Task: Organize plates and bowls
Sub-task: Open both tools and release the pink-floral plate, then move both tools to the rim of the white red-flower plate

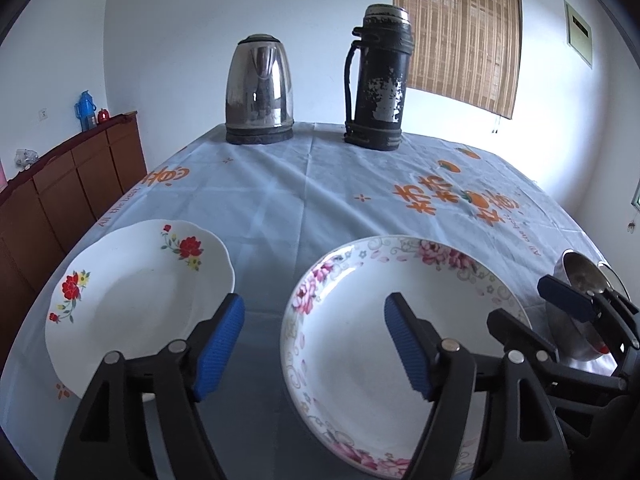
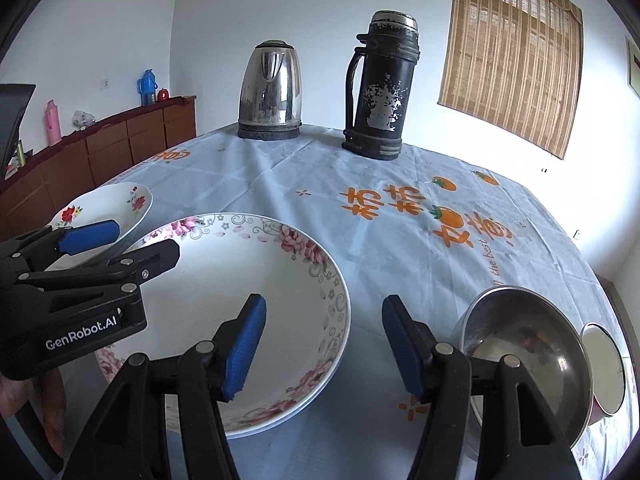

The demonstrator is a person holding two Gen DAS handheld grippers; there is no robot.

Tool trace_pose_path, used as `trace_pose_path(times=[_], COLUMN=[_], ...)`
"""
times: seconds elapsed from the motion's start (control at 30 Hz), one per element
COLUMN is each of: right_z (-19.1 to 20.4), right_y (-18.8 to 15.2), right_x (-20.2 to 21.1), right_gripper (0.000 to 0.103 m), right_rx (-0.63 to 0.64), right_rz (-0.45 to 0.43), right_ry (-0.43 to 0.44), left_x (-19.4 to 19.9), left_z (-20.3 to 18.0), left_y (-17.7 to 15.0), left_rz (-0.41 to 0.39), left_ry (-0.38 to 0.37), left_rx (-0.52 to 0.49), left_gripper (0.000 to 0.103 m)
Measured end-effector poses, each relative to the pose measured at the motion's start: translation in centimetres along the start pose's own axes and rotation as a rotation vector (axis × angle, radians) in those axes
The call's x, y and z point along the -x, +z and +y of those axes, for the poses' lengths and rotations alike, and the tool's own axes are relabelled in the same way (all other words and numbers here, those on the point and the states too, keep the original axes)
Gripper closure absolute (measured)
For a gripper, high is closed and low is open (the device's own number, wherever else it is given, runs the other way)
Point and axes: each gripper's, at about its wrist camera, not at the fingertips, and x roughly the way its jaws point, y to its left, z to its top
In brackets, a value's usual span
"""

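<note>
A white plate with pink flowers [image 1: 344,320] [image 2: 240,280] lies on the tablecloth, and a second rim shows under it in the right wrist view. Left of it lies a scalloped plate with red flowers [image 1: 132,292] [image 2: 120,200]. A steel bowl [image 2: 528,344] [image 1: 580,280] leans at the right, with a smaller bowl [image 2: 604,368] behind it. My left gripper [image 1: 315,304] [image 2: 132,240] is open over the pink plate's left rim, holding nothing. My right gripper [image 2: 324,304] [image 1: 532,308] is open over that plate's right rim, pads clear of it.
A steel kettle [image 1: 260,92] and a worn black thermos [image 1: 378,80] stand at the table's far end. A wooden sideboard [image 2: 112,148] runs along the left wall. The printed tablecloth [image 1: 320,192] lies bare between the dishes and the kettle. A hand [image 2: 16,400] shows at the lower left.
</note>
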Motion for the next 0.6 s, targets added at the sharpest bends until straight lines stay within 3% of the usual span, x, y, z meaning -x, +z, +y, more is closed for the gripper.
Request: trace_pose_path(times=[0.07,0.13,0.17,0.33,0.47,0.53,0.6], right_z=[0.0,0.0,-0.1,0.2,0.3,0.4,0.5], right_y=[0.1,0.1,0.0,0.0,0.0,0.1,0.0], right_x=[0.1,0.4,0.5,1.0,1.0,0.8,1.0], right_gripper=[0.040,0.040,0.040,0.040,0.039,0.025,0.025], right_rx=[0.001,-0.002,-0.004,0.005,0.007,0.007,0.016], right_rz=[-0.005,-0.020,-0.028,-0.056,-0.058,-0.044,-0.052], right_ry=[0.004,0.006,0.008,0.019,-0.009,-0.046,-0.056], left_x=[0.3,0.8,0.9,1.5,1.7,2.2,3.3], left_z=[0.1,0.2,0.3,0.8,1.7,2.5,3.7], left_y=[0.1,0.2,0.3,0.6,1.0,1.5,2.0], left_rz=[-0.020,-0.054,-0.068,-0.100,-0.071,-0.047,-0.066], left_ry=[0.011,0.034,0.039,0.018,0.035,0.057,0.083], left_rx=[-0.001,0.002,0.004,0.036,0.079,0.078,0.074], left_gripper=[0.020,0.006,0.005,0.005,0.005,0.005,0.005])
